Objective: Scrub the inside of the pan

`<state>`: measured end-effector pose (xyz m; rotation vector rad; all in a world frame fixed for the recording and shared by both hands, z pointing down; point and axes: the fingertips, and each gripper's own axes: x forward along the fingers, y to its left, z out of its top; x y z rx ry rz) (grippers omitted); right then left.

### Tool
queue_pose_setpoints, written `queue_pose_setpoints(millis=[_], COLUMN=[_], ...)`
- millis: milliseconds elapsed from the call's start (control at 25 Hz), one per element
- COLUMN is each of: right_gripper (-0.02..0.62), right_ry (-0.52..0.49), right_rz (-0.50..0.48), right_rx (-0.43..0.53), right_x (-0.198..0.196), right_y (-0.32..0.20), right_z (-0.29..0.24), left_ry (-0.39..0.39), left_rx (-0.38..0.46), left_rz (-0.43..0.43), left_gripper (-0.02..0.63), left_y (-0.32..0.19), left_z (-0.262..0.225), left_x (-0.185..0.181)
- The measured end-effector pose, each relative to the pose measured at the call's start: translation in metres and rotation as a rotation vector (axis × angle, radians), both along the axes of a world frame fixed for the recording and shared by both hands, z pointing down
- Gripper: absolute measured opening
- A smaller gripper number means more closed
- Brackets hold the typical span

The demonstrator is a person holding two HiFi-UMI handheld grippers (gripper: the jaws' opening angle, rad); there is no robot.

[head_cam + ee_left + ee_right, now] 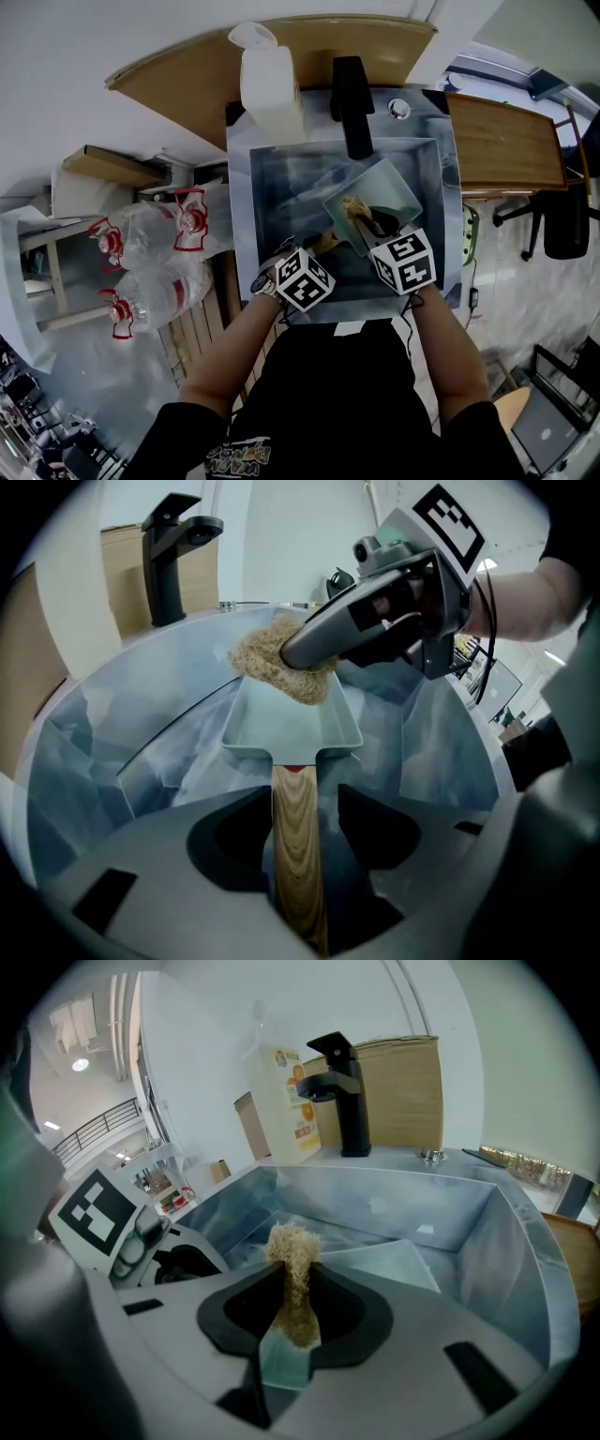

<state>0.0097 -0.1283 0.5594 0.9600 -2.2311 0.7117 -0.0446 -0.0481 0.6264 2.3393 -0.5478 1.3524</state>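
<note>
Head view: square pale-green pan (392, 187) sits inside the steel sink (246, 192), right of centre, its wooden handle (323, 244) pointing to 7 o'clock toward the person

Left gripper (300, 829): jaws closed narrow on the wooden handle, holding the pan steady with its mouth facing up

Right gripper (295, 1312): jaws pinched tight on a tan fibrous scrub pad (293, 1258), nothing else between them

Left gripper view: the pad (272, 658) touches the pan's inside (292, 726) at its far end, 12 o'clock from the handle, with the right gripper (305, 653) coming in from 2 o'clock

Black faucet (352, 103) at the sink's 12 o'clock, no water seen running; white jug (270, 89) at 11 o'clock on the counter

Progress, judged: scrubbing looks under way, pad on the surface. The near half of the pan floor looks plain, no suds or residue visible, so I can't tell how much is already covered. Likely left: working the pad across the floor, corners and side walls, then lifting off
</note>
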Motion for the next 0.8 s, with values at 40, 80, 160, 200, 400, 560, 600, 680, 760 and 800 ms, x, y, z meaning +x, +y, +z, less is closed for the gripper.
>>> queue_pose_setpoints(millis=[40, 80, 160, 200, 400, 560, 600, 680, 760, 800], right_gripper=[0.094, 0.094, 0.094, 0.094, 0.094, 0.094, 0.094, 0.094, 0.094, 0.094], right_ry=[0.006, 0.011, 0.021, 0.026, 0.054, 0.076, 0.082, 0.100, 0.117, 0.123], right_rz=[-0.004, -0.008, -0.015, -0.018, -0.032, -0.039, -0.042, -0.053, -0.074, -0.090], right_rx=[-0.005, -0.009, -0.016, -0.020, -0.048, -0.070, -0.078, -0.092, -0.106, -0.112], right_x=[-0.002, -0.003, -0.006, -0.008, -0.011, -0.012, -0.012, -0.013, -0.016, -0.019], right_y=[-0.001, -0.001, -0.003, -0.003, -0.005, -0.006, -0.006, -0.006, -0.005, -0.004], right_z=[0.003, 0.006, 0.011, 0.014, 0.027, 0.036, 0.038, 0.044, 0.050, 0.052], left_ry=[-0.002, -0.005, -0.016, -0.023, -0.044, -0.042, -0.041, -0.040, -0.039, -0.039], left_rx=[-0.002, -0.005, -0.012, -0.016, -0.021, -0.023, -0.024, -0.026, -0.027, -0.028], left_rz=[-0.003, -0.006, -0.014, -0.016, -0.040, -0.048, -0.049, -0.051, -0.052, -0.053], left_gripper=[0.224, 0.224, 0.223, 0.222, 0.161, 0.161, 0.161, 0.161, 0.161, 0.161], left_y=[-0.001, -0.001, -0.003, -0.003, -0.005, -0.007, -0.007, -0.007, -0.006, -0.006], left_z=[0.002, 0.003, 0.007, 0.009, 0.012, 0.011, 0.011, 0.011, 0.012, 0.012], left_x=[0.000, 0.000, 0.000, -0.001, -0.004, -0.005, -0.005, -0.004, -0.004, -0.004])
